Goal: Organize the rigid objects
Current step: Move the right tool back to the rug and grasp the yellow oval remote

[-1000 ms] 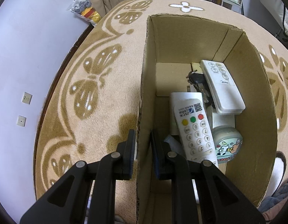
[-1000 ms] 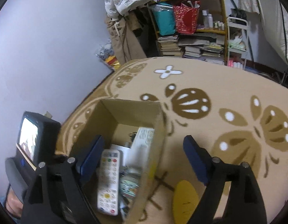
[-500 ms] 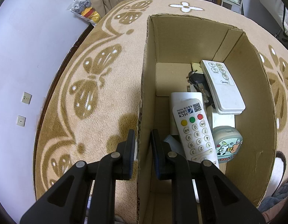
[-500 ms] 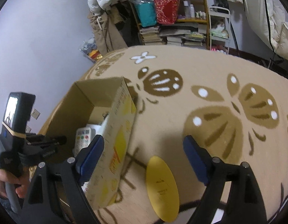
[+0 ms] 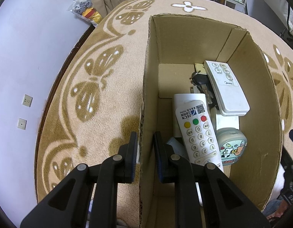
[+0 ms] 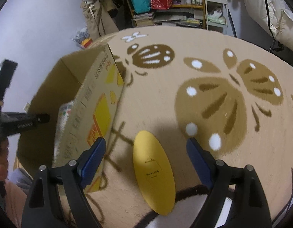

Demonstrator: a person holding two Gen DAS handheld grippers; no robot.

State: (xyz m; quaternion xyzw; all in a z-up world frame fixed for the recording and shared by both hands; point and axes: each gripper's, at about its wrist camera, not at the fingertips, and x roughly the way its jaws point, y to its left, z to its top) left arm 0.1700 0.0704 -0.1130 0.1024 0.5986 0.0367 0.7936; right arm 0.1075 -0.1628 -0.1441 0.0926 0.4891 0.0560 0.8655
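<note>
Swung right off the cardboard box [image 6: 85, 102], right gripper [image 6: 146, 152], fingers apart, straddles the lengthwise yellow oval [image 6: 154, 172].

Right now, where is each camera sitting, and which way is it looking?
Left wrist: on the left claw, looking down into the box at remotes; its fingers straddle the box wall.
Right wrist: on the right claw, open, looking across the rug at a yellow oval; a hand shows at left.
Shared: the box and the rug.
</note>
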